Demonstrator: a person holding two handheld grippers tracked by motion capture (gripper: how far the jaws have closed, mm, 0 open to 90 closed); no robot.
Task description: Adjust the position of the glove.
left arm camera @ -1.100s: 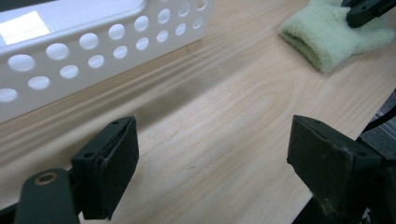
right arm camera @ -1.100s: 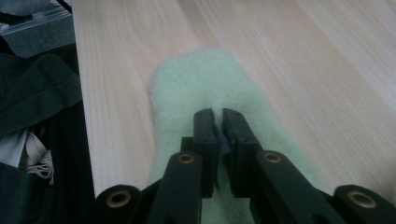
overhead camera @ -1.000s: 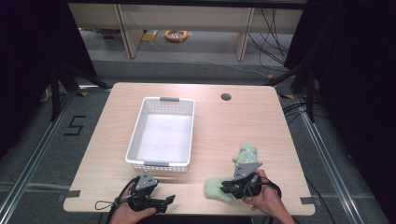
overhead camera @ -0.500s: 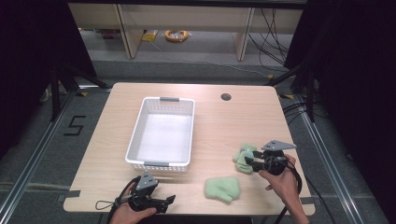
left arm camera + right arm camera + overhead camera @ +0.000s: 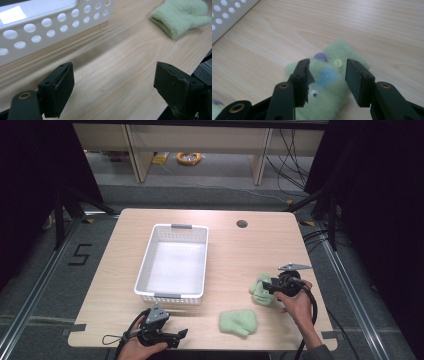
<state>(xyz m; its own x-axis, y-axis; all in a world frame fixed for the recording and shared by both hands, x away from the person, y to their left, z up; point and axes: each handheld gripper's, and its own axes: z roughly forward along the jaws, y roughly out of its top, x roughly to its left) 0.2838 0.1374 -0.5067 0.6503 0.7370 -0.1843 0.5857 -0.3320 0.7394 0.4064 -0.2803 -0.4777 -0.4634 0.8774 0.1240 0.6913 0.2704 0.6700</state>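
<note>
The right gripper (image 5: 327,82) is held over the decorated green mitten (image 5: 329,82) near the table's (image 5: 240,250) right edge — jaws just opened partway, gripping nothing. The left gripper (image 5: 112,92) is spread wide — empty.

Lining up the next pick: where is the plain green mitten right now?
In the high view the plain green mitten lies flat near the table's front edge, between the white basket and the right tool, which hovers over the decorated mitten.

The right gripper (image 5: 267,286) covers part of the decorated green mitten (image 5: 261,291); its cuff is perhaps hidden underneath.
</note>
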